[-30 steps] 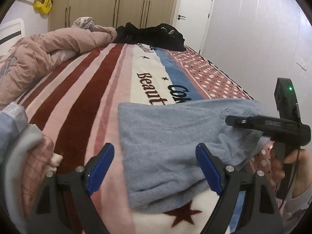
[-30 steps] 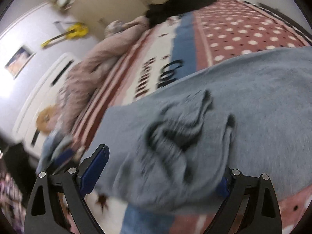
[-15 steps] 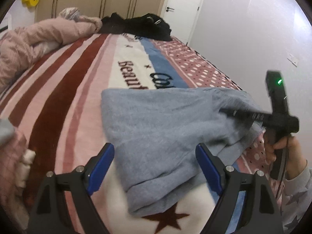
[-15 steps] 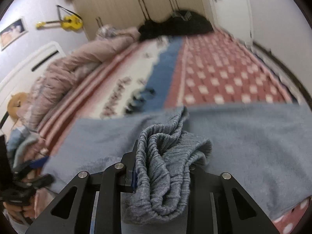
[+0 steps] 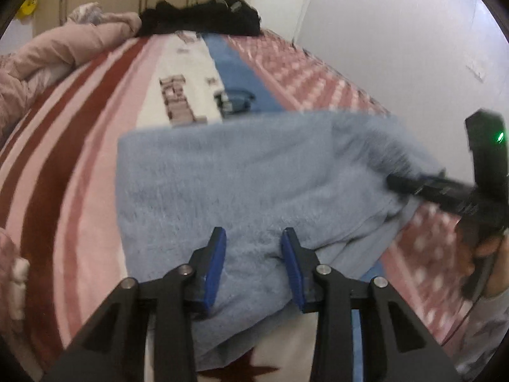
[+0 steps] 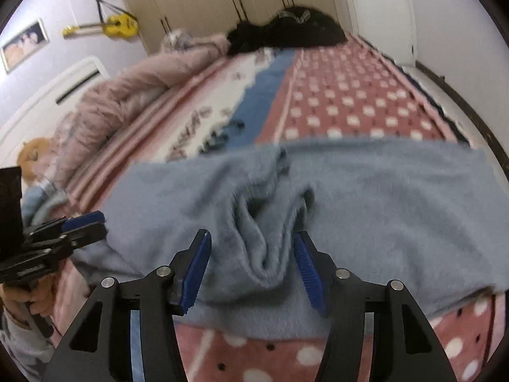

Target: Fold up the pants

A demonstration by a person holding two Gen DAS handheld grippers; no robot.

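Blue pants being handled on a bed by two tools

The blue pants (image 5: pixel 241 178) are lying spread on the striped blanket (image 5: pixel 63 165) of the bed. The left tool (image 5: pixel 253 248) is being closed, its narrow jaws set around the near edge of the cloth. The right tool (image 6: pixel 251 254) is being opened, with a bunched fold of the pants between its jaws.

Soft indoor light, even and a little dim — both views smeared by motion.

The blue pants (image 5: pixel 241 172) and the bedspread (image 6: pixel 350 102) blur most, the lettering unreadable; the black gripper frames close to each lens stay crisp. Fisheye bending curves the walls, and dark vignette rims every corner. A green indicator light (image 5: pixel 498 136) glows — shadows are faint.
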